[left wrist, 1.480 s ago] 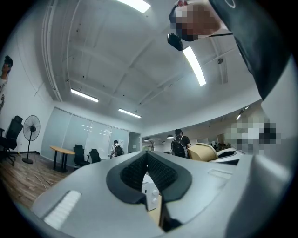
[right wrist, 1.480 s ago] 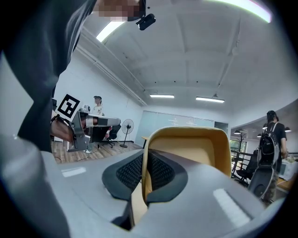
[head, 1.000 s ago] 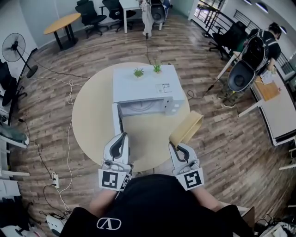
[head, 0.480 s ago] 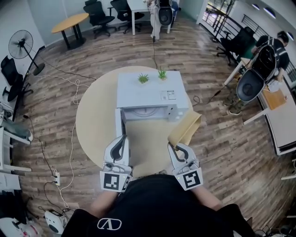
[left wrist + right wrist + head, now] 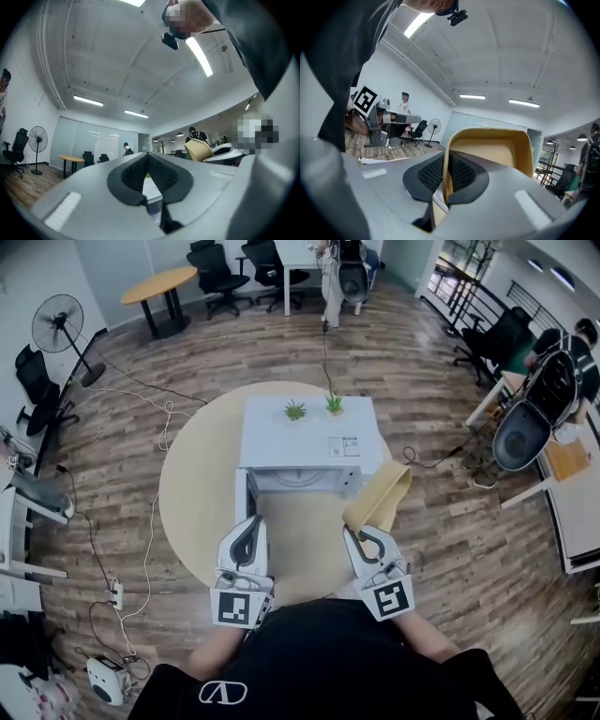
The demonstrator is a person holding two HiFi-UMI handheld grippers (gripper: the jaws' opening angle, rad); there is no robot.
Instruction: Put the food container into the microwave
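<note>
The food container (image 5: 380, 501), a tan tray, hangs in the air over the right edge of the round bench (image 5: 192, 484). Its wall is pinched between the closed right tongs (image 5: 360, 534). The left tongs (image 5: 249, 524) are pressed together on nothing, near the open door (image 5: 240, 495) of the white microwave (image 5: 305, 432). I'd call this the carrying step: the cavity stands open and the container is not yet inside. Next it wants swinging left to the opening, levelling, and sliding in without clipping the frame.
</note>
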